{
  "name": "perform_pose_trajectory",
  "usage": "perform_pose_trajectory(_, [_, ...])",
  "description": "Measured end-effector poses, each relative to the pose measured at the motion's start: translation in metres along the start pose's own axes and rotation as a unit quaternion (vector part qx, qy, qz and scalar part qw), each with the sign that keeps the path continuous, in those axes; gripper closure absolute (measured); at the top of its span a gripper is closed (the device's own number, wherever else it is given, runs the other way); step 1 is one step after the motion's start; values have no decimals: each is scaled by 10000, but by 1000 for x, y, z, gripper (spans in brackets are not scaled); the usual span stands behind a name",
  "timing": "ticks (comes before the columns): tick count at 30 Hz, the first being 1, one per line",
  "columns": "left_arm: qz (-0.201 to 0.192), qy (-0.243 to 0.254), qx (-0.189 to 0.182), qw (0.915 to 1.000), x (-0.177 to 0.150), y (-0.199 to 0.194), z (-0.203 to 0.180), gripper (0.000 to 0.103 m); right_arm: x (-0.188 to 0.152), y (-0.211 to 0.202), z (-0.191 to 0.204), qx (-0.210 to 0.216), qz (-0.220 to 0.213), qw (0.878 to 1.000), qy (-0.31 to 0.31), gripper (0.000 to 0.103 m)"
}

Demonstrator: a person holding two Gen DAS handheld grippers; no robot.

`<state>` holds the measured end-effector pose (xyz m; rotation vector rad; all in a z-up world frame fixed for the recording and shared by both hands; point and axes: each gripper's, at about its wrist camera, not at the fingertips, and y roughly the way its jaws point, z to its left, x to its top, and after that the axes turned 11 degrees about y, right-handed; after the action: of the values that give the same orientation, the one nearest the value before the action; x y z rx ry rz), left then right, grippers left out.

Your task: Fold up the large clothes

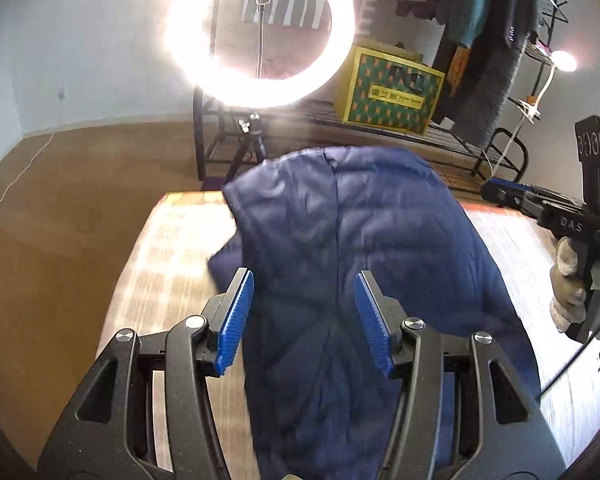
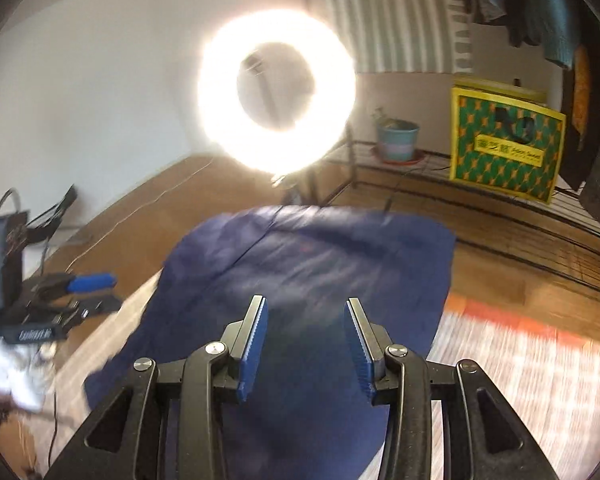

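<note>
A large dark blue quilted jacket (image 1: 360, 248) lies on a light mat-covered table (image 1: 168, 264). It also shows in the right wrist view (image 2: 312, 264), blurred. My left gripper (image 1: 304, 280) is open and empty, held above the jacket's near part. My right gripper (image 2: 306, 308) is open and empty above the jacket. The right gripper also shows at the right edge of the left wrist view (image 1: 512, 196), held by a gloved hand. The left gripper shows at the left of the right wrist view (image 2: 88, 284).
A bright ring light on a tripod (image 1: 260, 32) stands beyond the table's far edge. A black wire rack (image 1: 380, 128) behind it holds a yellow-green box (image 1: 392, 88). Clothes hang at the upper right (image 1: 480, 8). A plant pot (image 2: 396, 140) sits on the rack.
</note>
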<state>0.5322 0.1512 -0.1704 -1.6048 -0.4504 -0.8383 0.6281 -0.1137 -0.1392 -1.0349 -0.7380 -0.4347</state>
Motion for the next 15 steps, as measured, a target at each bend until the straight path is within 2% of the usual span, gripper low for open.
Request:
perform_pose_trajectory(4, [108,-282,24,9995,8,38,8,48,17,38,5,-210,-45,9998,-11,61])
perform_pose_trajectory(8, [325,-261,207,9989,4,68,12,48,21,74,-3,-545,70,9985,-17,57])
perform_pose_trajectory(11, [460,-263,232,9983,-5,82,16,48,17,102,-20,-818,447,9955,171,51])
perform_pose_trajectory(15, [534,-299,163,9980,-10,95,20,44,10,116,-39,-850,705,9927,488,50])
